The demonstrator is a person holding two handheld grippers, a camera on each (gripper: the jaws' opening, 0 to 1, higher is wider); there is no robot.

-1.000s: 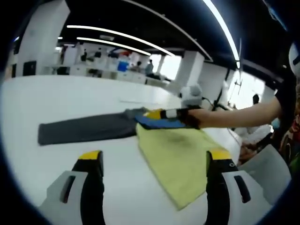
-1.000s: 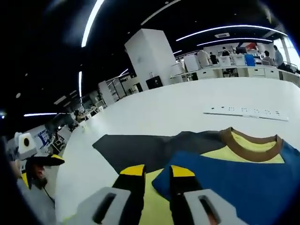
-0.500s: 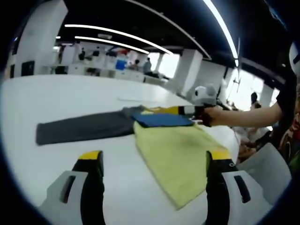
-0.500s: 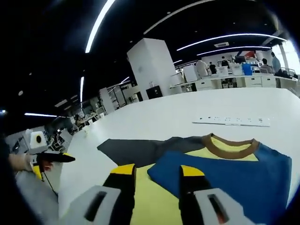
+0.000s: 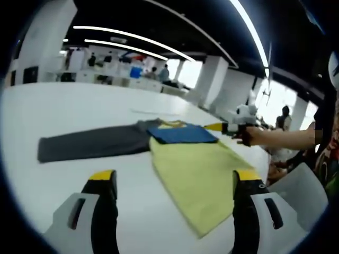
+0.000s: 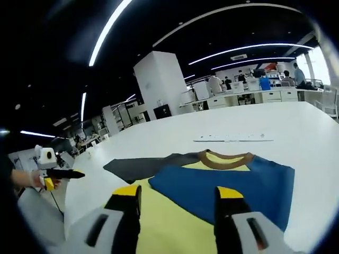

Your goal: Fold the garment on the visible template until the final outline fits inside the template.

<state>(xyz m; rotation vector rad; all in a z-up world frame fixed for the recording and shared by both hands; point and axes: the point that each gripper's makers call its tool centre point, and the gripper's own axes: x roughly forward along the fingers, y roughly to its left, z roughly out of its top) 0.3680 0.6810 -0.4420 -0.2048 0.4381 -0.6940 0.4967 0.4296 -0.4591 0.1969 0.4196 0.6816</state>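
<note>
A soft yellow shirt with blue sleeves and a brown neck band (image 6: 212,182) lies flat on the smooth white bench (image 5: 79,111). In the left gripper view it sits in the middle of the frame. One blue sleeve is folded over the yellow body, and one long dark grey sleeve (image 5: 90,143) sticks out to the left.

The left claw (image 5: 172,182) hangs above the near hem, released and holding nothing. The right claw (image 6: 177,193) is spread wide too, just above the yellow cloth and gripping nothing.

I cannot make out a template outline under the shirt.

The next good step looks like the grey sleeve. Pinch only its top layer near the end, lift it low, and lay it across the body. The cloth is thin and floppy, so go slowly and keep the edges straight.
</note>
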